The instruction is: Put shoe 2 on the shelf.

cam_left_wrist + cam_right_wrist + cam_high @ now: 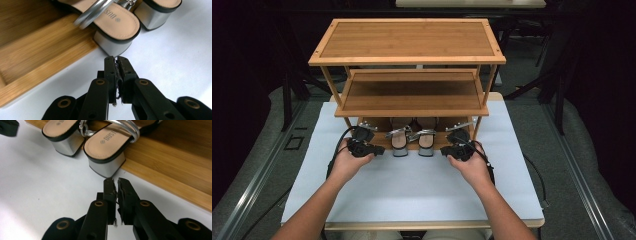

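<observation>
In my left gripper view, the left gripper has its jaws nearly together, only a thin slit between the pads, and nothing is gripped. Its tips sit just below the silver block heel of the left sandal, very close, though I cannot tell whether they touch. In my right gripper view, the right gripper looks the same: jaws all but closed on nothing, tips just under the heel of the right sandal.

From the high view, both sandals stand side by side at centre frame on the bottom shelf of the bamboo rack, heels hanging over its front edge toward me. My hands flank them, left gripper at centre left, right gripper at centre right. The white table top lies bare across the lower frame, while the middle shelf overhangs the sandals from above.
</observation>
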### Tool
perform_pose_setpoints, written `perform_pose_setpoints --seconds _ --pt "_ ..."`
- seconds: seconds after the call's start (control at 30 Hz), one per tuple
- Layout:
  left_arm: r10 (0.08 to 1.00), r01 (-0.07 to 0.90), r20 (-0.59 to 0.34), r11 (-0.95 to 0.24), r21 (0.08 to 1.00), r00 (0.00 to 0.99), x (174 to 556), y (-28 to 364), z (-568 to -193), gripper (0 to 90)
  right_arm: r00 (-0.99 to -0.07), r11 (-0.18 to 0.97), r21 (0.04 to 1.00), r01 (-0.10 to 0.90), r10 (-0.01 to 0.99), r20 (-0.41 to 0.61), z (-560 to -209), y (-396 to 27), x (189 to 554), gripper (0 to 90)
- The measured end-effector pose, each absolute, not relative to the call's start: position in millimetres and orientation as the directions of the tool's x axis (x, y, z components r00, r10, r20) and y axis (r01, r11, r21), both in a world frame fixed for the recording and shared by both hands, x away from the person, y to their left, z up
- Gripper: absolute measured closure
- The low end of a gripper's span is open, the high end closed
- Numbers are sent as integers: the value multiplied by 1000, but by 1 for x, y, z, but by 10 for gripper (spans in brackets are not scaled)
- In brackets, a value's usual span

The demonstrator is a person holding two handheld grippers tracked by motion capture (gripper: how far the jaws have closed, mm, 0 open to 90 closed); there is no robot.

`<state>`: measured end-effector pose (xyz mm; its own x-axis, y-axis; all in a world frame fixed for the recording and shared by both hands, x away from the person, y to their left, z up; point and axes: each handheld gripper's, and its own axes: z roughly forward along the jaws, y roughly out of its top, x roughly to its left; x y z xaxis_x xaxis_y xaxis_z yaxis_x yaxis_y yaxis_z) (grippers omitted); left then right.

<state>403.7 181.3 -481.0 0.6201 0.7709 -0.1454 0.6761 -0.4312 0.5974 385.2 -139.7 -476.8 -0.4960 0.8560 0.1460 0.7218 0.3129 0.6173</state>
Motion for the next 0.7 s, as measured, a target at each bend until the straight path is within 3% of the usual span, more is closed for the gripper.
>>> perform_pose_setpoints --seconds 0.5,0.53,0.6,0.67,0.7 --pt "798 698 -173 -373 611 577 379 225 -496 845 -498 311 627 714 855 143 -486 -167 348 838" --pt "799 700 -177 -368 612 575 378 227 -498 840 -469 313 629 712 878 93 -487 -167 344 837" --pt "802 701 -177 -364 613 571 375 231 -501 835 -467 313 632 709 880 89 -490 -169 340 833" --pt "806 702 -175 -359 615 565 371 235 -505 829 -508 306 638 707 847 156 -493 -173 338 829" --pt "808 703 -175 -355 616 562 369 237 -506 826 -482 299 639 709 866 129 -494 -174 335 829"
